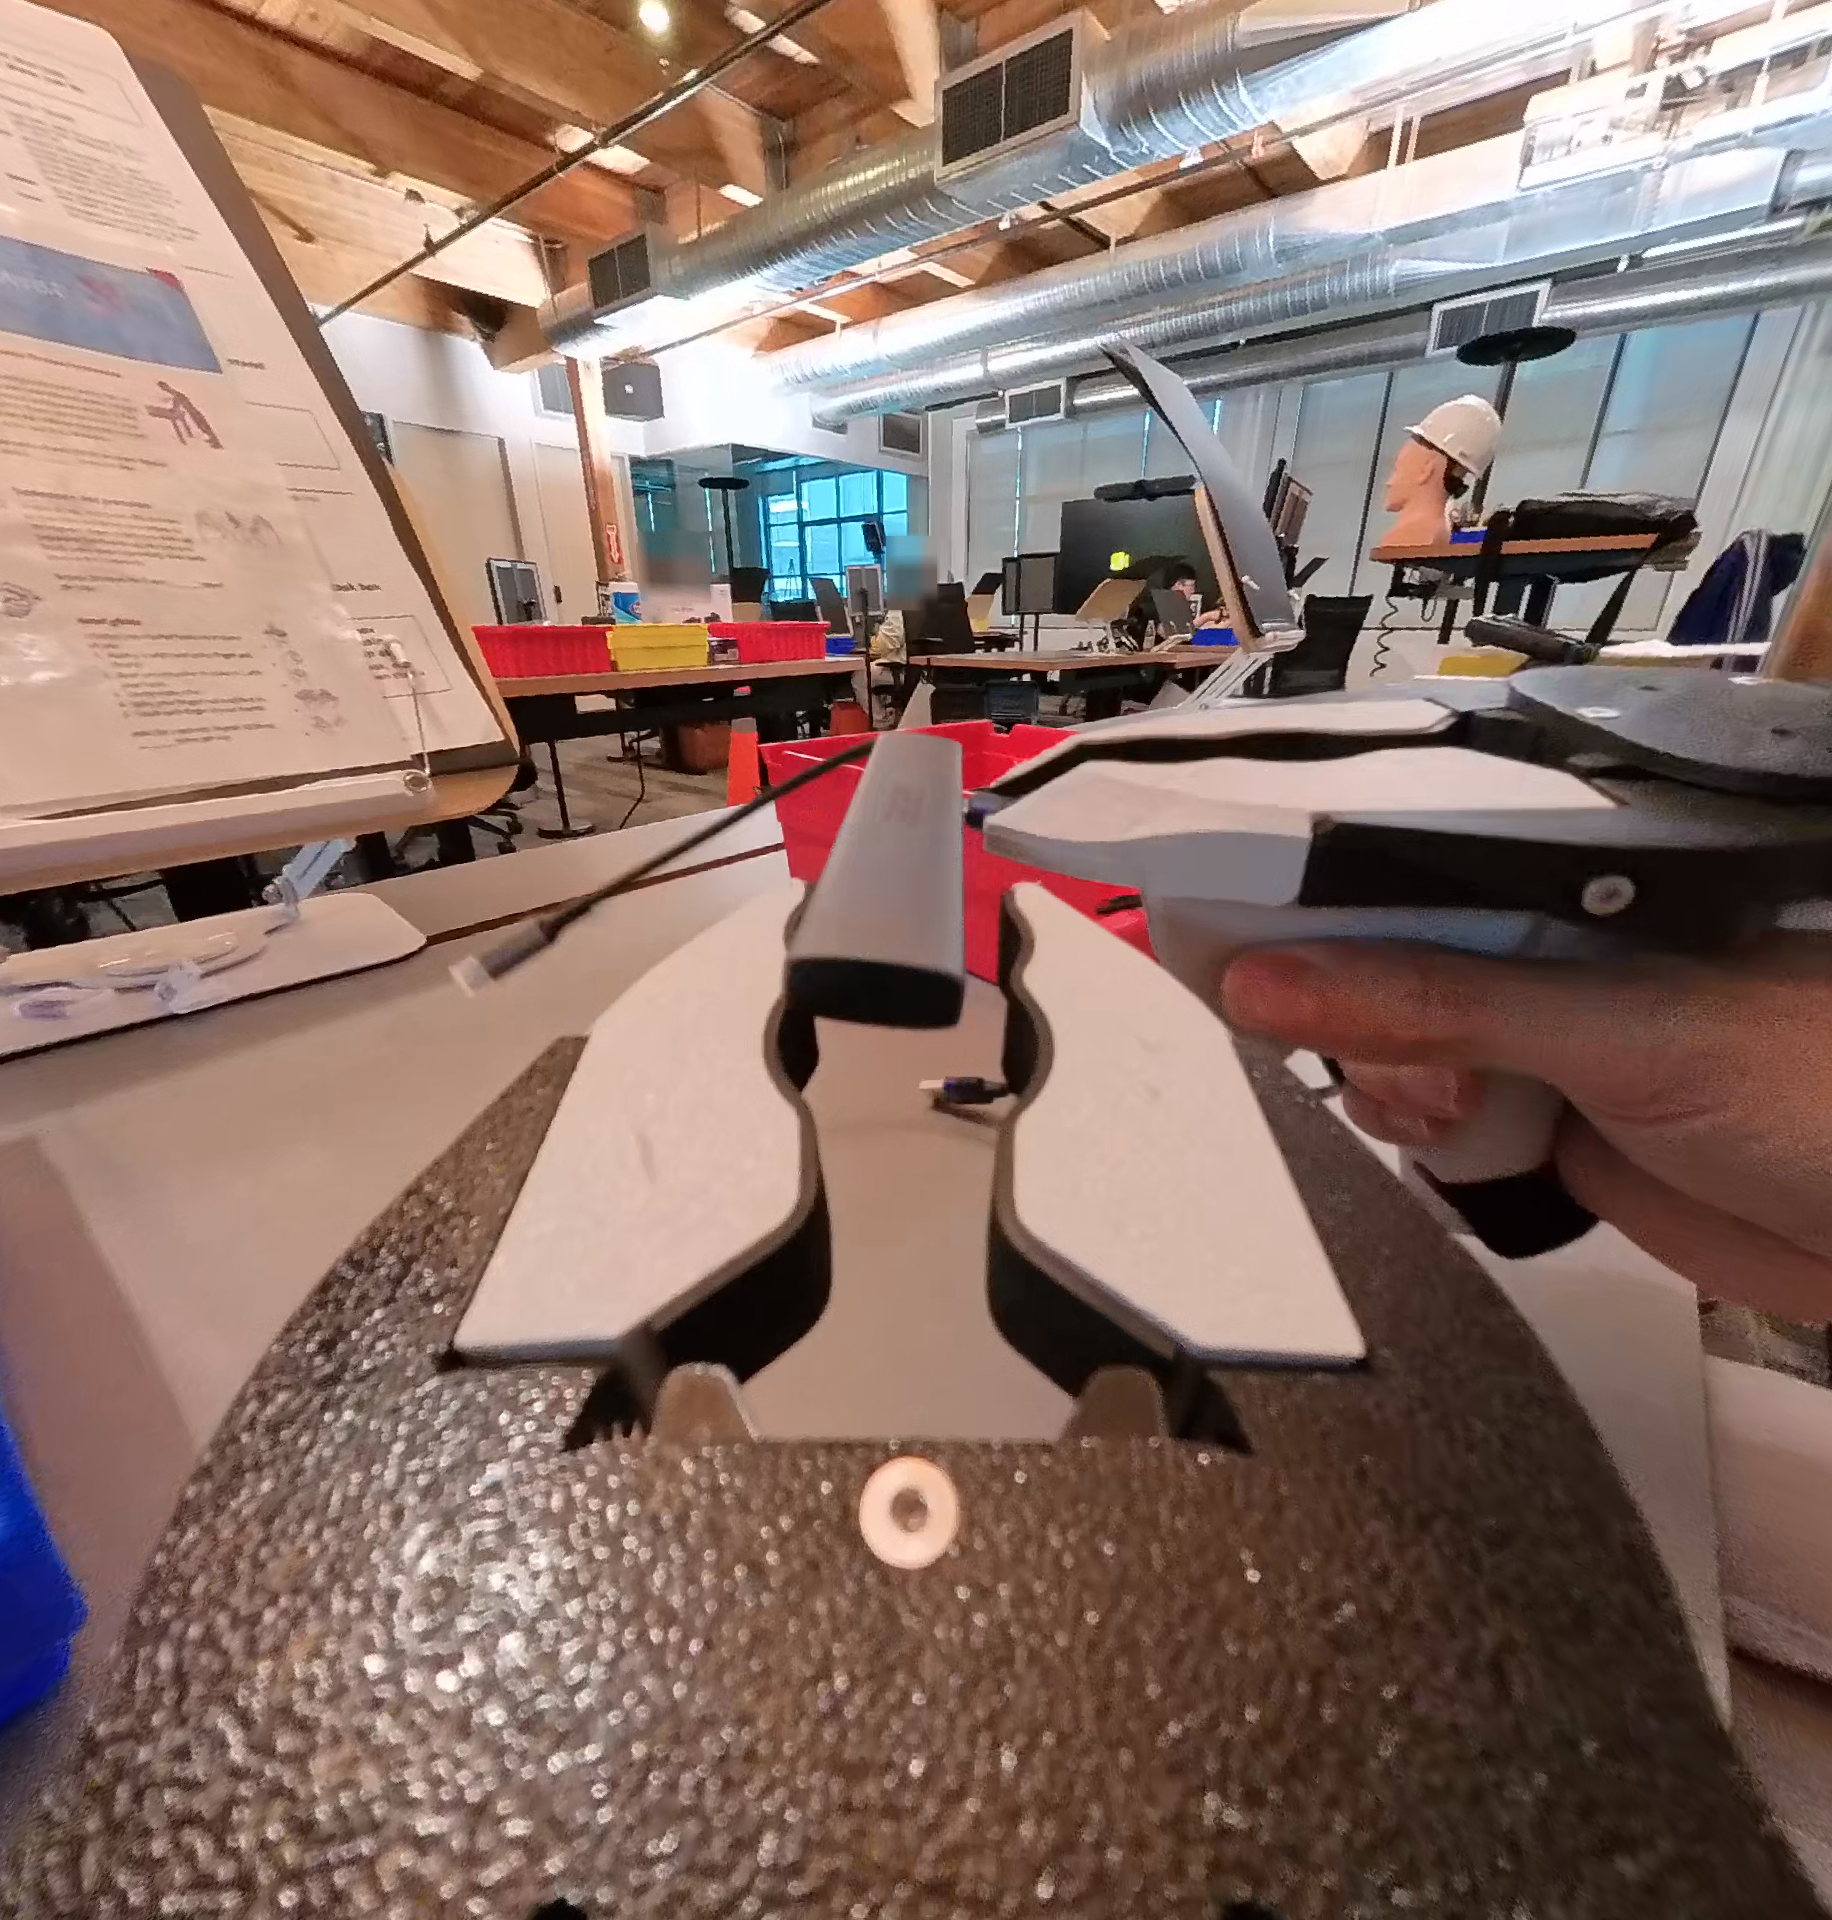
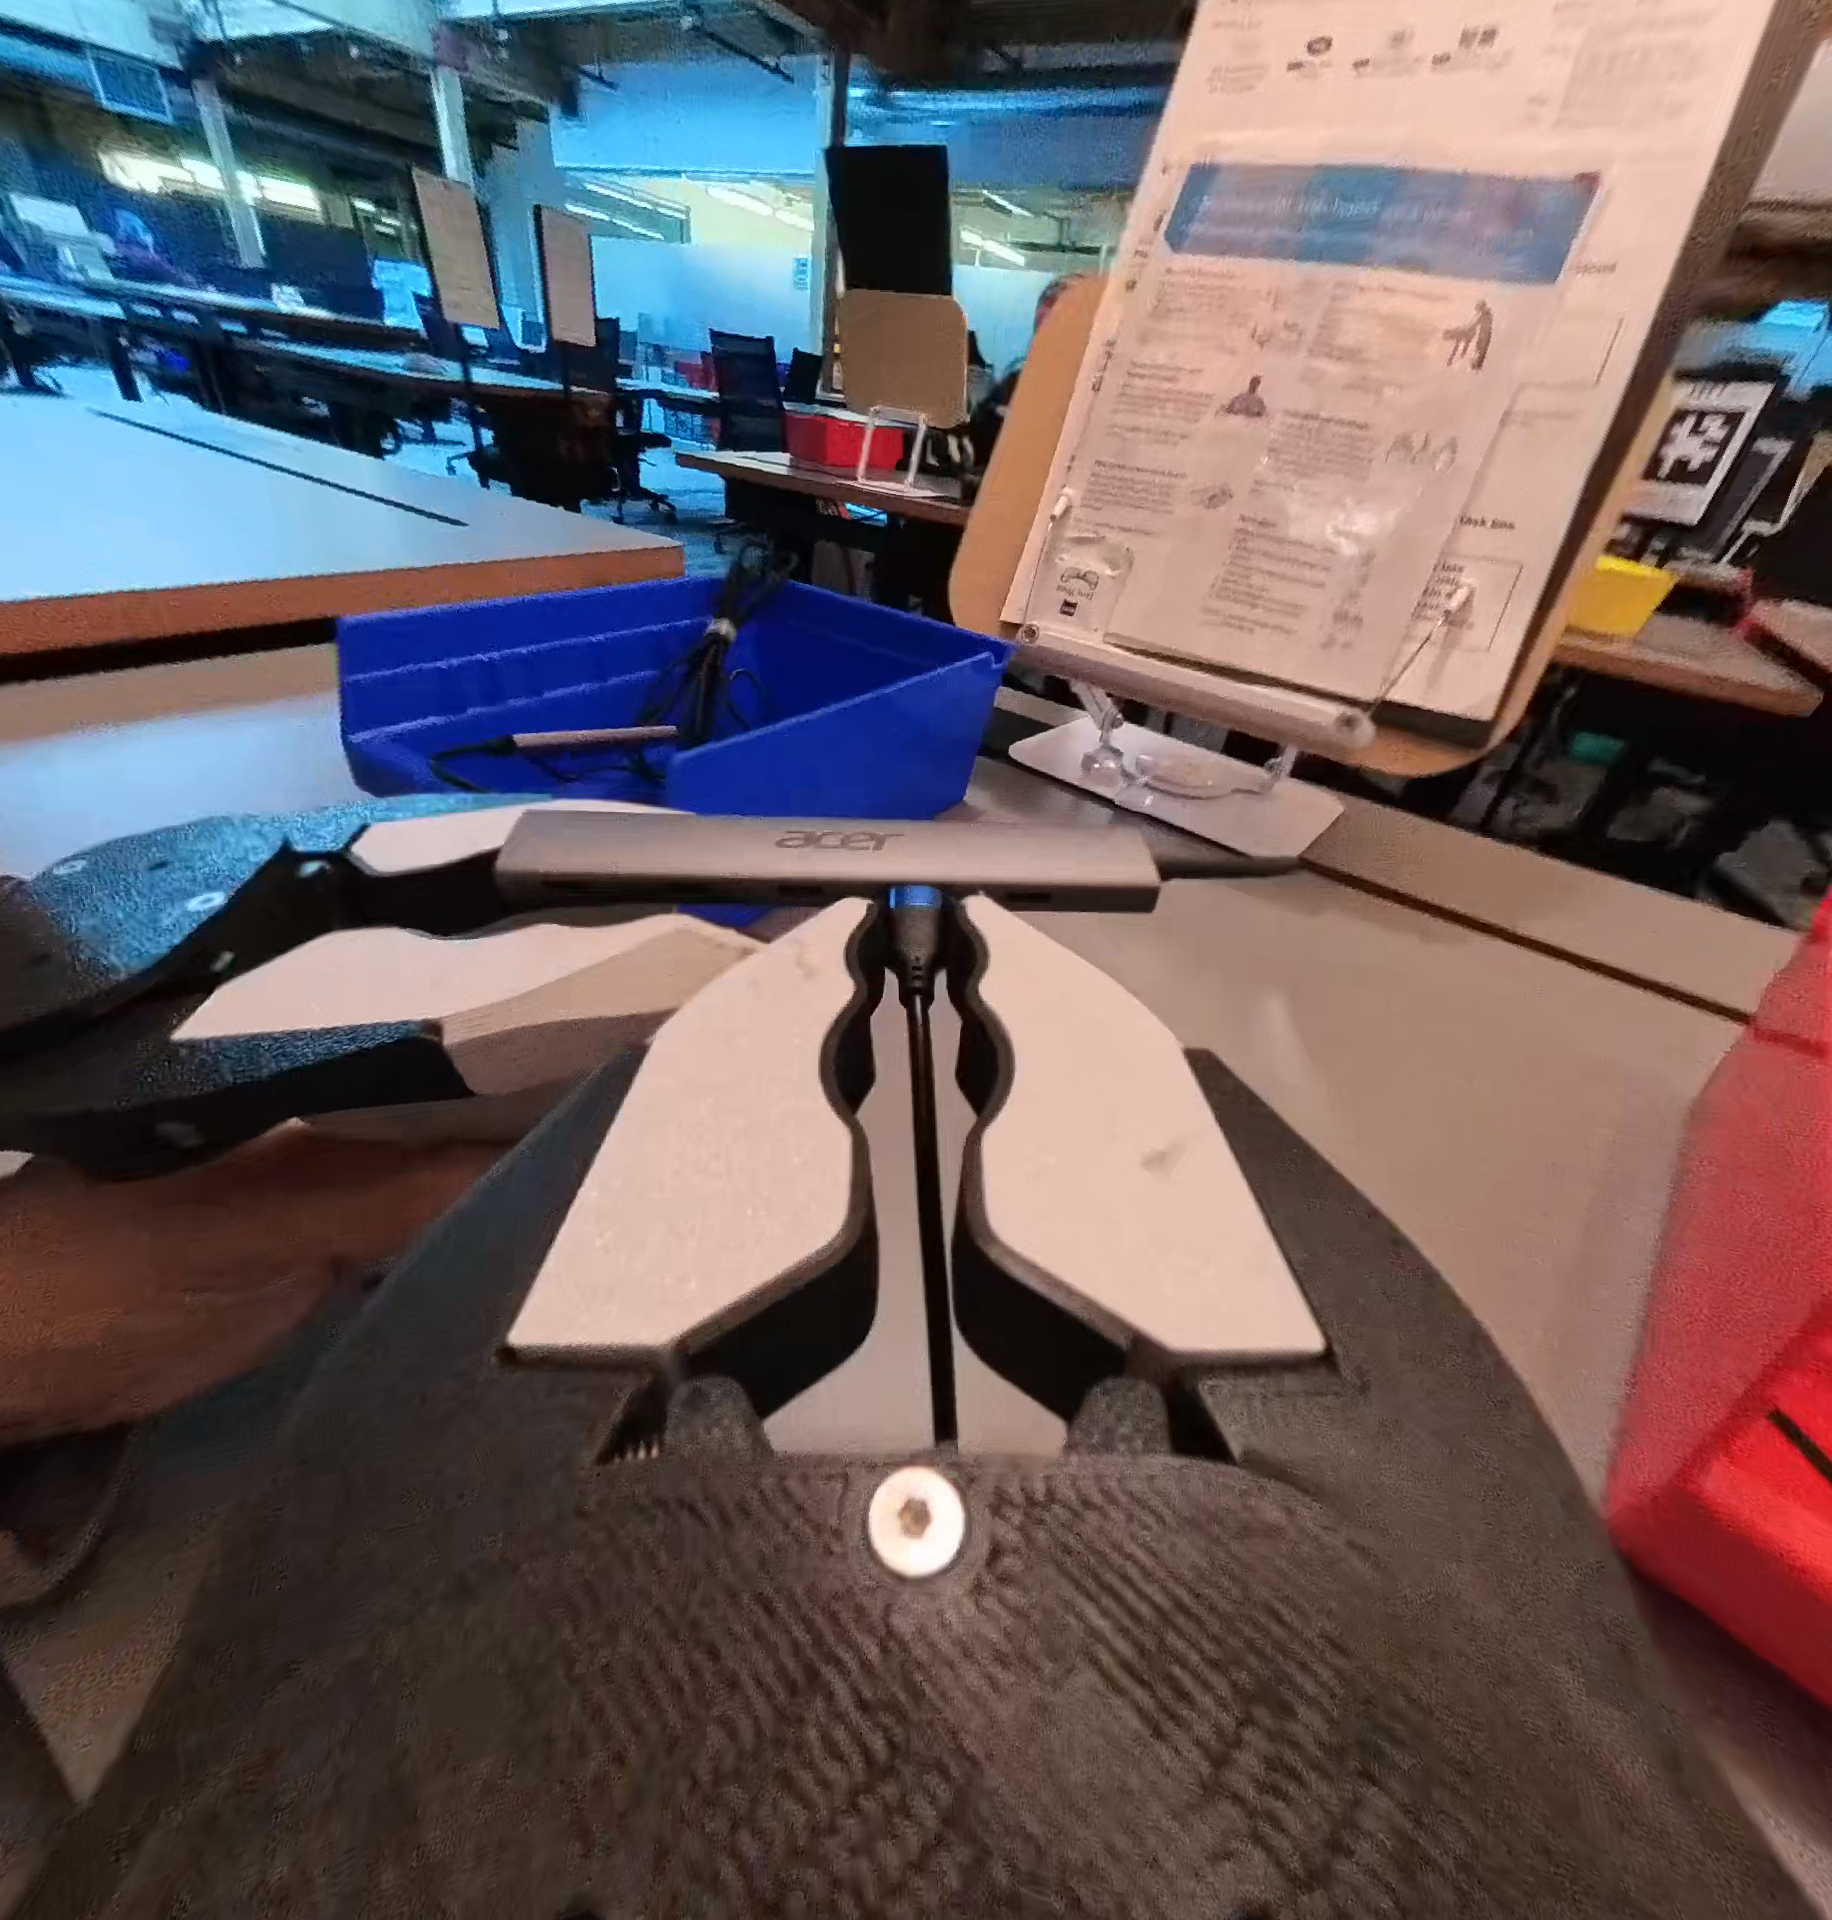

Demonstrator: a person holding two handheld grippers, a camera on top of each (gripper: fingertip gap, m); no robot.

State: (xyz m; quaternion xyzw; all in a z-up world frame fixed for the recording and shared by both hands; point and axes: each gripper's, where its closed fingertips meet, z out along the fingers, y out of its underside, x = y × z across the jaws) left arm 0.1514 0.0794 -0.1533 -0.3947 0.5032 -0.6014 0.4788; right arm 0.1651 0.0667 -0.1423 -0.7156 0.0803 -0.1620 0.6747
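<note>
We see a slim grey matt-metal hub (image 2: 827, 852), a glossy blue plastic bin (image 2: 839, 748), our gripper's rough speckled black plastic body (image 1: 891, 1662), and the smooth matt grey worktop (image 2: 1359, 1039).

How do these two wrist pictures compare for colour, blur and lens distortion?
Left wrist view: warm light, ceiling ducts bowed by the wide lens, grey USB hub in the left gripper fairly sharp. Right wrist view: background cast blue, red bin smeared at the edge, right gripper closed on the cable plug.
</note>
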